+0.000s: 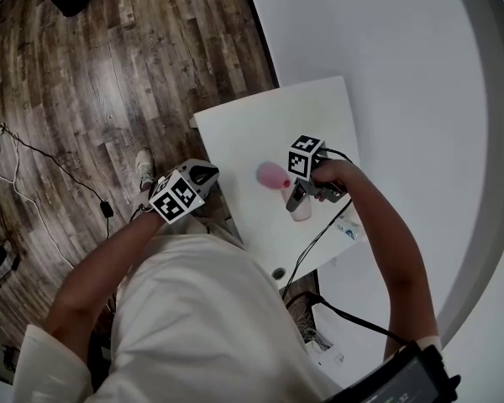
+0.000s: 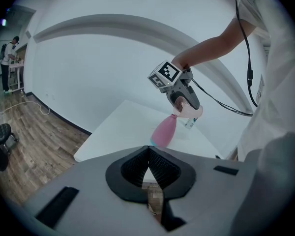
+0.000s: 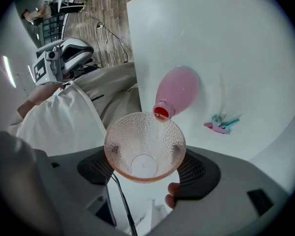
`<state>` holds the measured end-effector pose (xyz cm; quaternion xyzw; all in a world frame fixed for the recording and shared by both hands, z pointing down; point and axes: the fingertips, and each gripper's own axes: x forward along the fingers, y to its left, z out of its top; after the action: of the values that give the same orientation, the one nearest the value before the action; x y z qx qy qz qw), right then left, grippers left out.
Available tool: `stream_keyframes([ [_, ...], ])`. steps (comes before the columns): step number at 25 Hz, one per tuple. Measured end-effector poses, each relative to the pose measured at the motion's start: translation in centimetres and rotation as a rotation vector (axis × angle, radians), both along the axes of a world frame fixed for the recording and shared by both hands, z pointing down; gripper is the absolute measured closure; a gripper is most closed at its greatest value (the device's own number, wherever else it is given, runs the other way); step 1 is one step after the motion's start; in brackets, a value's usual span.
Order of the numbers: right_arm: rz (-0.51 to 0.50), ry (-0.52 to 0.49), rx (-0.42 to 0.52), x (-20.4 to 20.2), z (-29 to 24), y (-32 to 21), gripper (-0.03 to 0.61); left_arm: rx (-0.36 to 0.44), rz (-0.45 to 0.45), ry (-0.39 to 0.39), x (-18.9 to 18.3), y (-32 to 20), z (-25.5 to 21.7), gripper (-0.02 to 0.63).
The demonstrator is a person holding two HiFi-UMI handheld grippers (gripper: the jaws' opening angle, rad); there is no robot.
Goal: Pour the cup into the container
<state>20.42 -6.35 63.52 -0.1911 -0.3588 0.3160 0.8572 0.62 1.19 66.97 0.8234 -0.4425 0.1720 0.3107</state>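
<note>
My head camera looks steeply down on the table [image 1: 252, 133]; both gripper cameras face the pink container [image 3: 179, 90], the right closest.

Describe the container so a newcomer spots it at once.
On the white table stands a pink bottle, its narrow neck at the rim of the clear dimpled cup. The clips lying nearby are small; it alone is tall and rounded.

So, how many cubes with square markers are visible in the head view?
2. The left cube is just off the edge of the white table. The right cube is over the table, above the tilted cup. None seems hidden.
</note>
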Motion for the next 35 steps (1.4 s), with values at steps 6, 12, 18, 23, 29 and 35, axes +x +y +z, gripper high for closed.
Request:
stream_keyframes([
  [6, -0.021, 0.051, -0.052, -1.3, 0.0, -0.6, 0.206, -0.006, -0.011, 0.0, -1.2, 0.0, 0.4, 0.603],
  [12, -0.004, 0.044, -0.073, -1.9, -1.0, 0.5, 0.206, -0.004, 0.009, -0.012, -1.7, 0.7, -0.9, 0.603],
  [18, 0.089, -0.033, -0.078, -2.7, -2.2, -2.4, 0.206, -0.005, 0.063, -0.024, -1.4, -3.2, -3.2, 0.603],
  [23, 0.242, -0.223, -0.039, -3.7, -2.7, -1.4, 0.206, 0.01, 0.103, -0.024, -0.5, -3.9, -5.0, 0.603],
  [29, 0.458, -0.491, 0.137, -2.9, -4.0, -3.0, 0.206, 0.062, 0.033, 0.107, 1.9, -7.8, -10.7, 0.603],
  [35, 0.587, -0.702, 0.386, -0.5, -4.6, -3.6, 0.206, 0.105, 0.056, 0.116, 5.3, -9.4, -13.3, 0.603],
])
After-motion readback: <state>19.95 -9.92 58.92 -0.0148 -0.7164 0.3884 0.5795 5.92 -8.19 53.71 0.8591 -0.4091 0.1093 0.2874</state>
